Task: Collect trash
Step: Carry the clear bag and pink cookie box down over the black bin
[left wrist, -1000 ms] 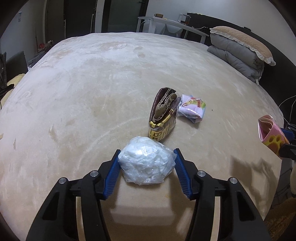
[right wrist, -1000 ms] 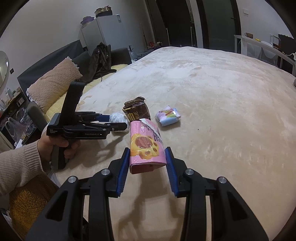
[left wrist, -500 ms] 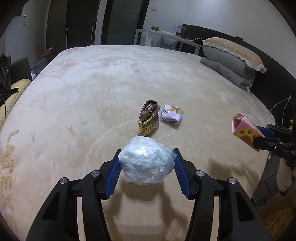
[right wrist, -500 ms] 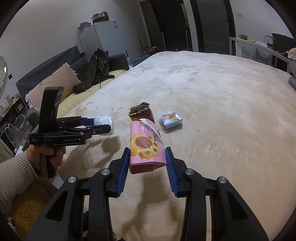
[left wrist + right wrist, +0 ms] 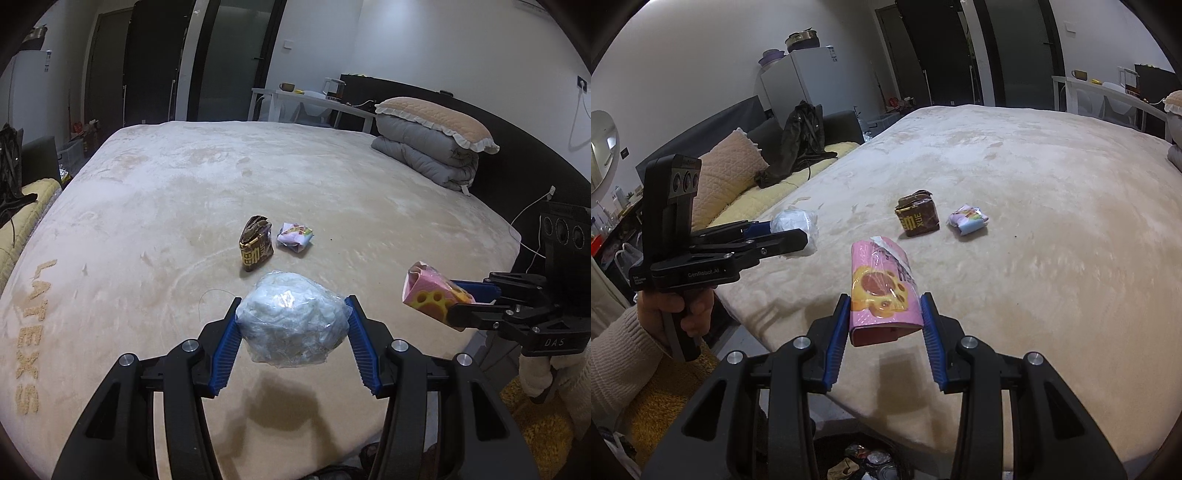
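The left gripper [image 5: 293,325] hangs above the near edge of the bed [image 5: 155,206], its jaws partly open and pressed on a crumpled clear plastic bag [image 5: 291,317] held off the blanket. Farther in on the bed from that bag lies a brown snack wrapper [image 5: 256,248], and just right of the wrapper a small pastel packet [image 5: 296,237]. Right of the bag, also over the bed's near edge, the right gripper [image 5: 884,314] has its jaws clamped on a pink paw-print packet [image 5: 882,291].
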Motion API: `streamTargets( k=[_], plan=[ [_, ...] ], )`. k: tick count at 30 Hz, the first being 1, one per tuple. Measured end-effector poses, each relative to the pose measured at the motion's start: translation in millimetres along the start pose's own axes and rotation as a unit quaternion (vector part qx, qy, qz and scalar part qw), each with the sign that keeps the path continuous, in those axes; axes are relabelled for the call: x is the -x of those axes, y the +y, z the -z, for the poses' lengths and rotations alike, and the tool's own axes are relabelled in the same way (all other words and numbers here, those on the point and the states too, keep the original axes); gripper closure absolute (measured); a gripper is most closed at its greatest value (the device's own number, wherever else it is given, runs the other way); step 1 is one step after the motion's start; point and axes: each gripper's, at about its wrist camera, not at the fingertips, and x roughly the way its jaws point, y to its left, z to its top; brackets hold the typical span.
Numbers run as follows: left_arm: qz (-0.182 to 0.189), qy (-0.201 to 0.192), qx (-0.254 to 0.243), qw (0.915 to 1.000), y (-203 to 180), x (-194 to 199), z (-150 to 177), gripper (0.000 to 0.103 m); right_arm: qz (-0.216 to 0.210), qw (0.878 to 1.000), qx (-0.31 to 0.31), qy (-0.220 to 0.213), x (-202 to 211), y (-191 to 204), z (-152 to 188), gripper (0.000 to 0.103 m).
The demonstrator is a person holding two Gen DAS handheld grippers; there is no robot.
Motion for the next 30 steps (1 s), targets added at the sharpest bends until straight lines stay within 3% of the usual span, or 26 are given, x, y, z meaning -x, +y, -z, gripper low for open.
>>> streamTargets(
  k=[13, 30],
  plan=[
    [0.02, -0.01, 0.016, 0.9996, -19, 56, 48, 0.05, -0.027, 1.0, -0.008, -0.008, 25, 38, 40, 0.064],
    [0.048, 0.019, 0.027, 0.9983, -41, 85, 103, 0.05, -0.052, 0.998, -0.025, 0.014, 39, 63, 88, 0.064]
  ],
)
